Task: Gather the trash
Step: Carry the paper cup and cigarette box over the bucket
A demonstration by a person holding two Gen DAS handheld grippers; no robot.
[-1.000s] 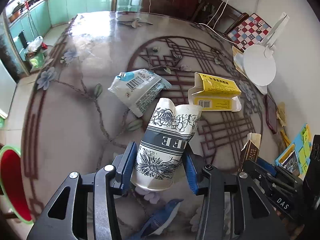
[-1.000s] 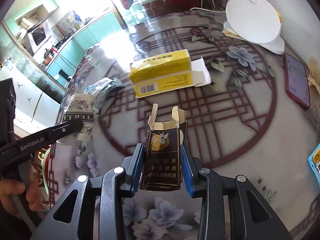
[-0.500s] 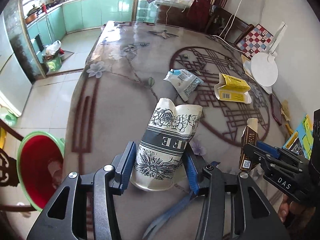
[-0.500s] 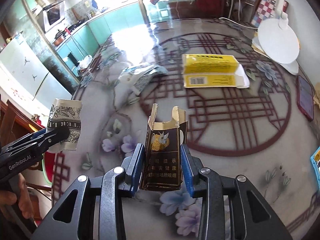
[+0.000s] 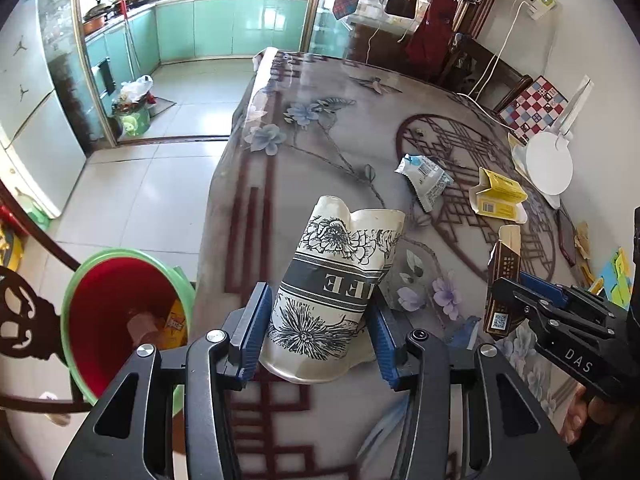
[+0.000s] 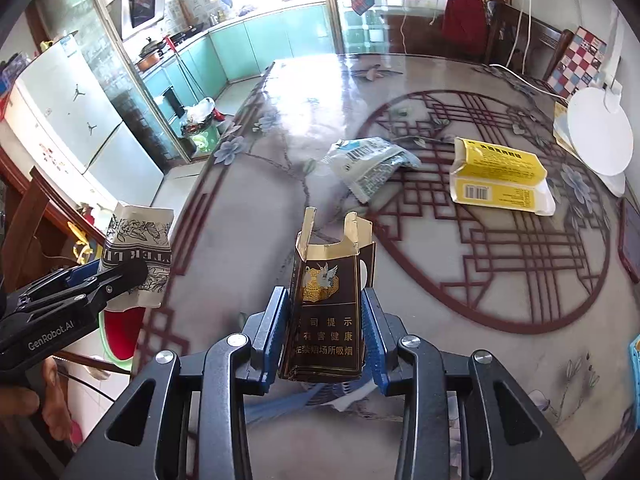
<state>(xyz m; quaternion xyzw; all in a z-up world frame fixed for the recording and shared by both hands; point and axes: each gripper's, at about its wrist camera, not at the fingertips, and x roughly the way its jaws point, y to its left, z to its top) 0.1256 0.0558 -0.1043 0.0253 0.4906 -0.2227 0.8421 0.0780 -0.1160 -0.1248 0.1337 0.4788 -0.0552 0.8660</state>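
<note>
The table (image 5: 304, 152), with its glossy patterned top, fills most of both views. On the floor at its near left edge stands the bin (image 5: 76, 292), green outside and red inside, with some scraps already in it. Two pieces of trash lie on the far right part of the table: a yellow box (image 6: 496, 178) with an open flap, and just left of it a crumpled wrapper (image 6: 368, 162).

The left gripper (image 5: 316, 336) pinches a crushed cup (image 5: 340, 288), its jaws pressed on the lower sides, above the table edge and right of the bin mouth. The right gripper (image 6: 324, 336) pinches a torn dark pack (image 6: 328, 312) between its pads, held above the table and further right.

Risks, as I judge them: the cup is dented and soft, so the grip may slip or crush it more. A release now would likely drop it on the table or floor, since it is not over the bin mouth. The two grippers are close, and both heading for one small opening could make them collide. The pack's loose flaps could catch on the rim.
</note>
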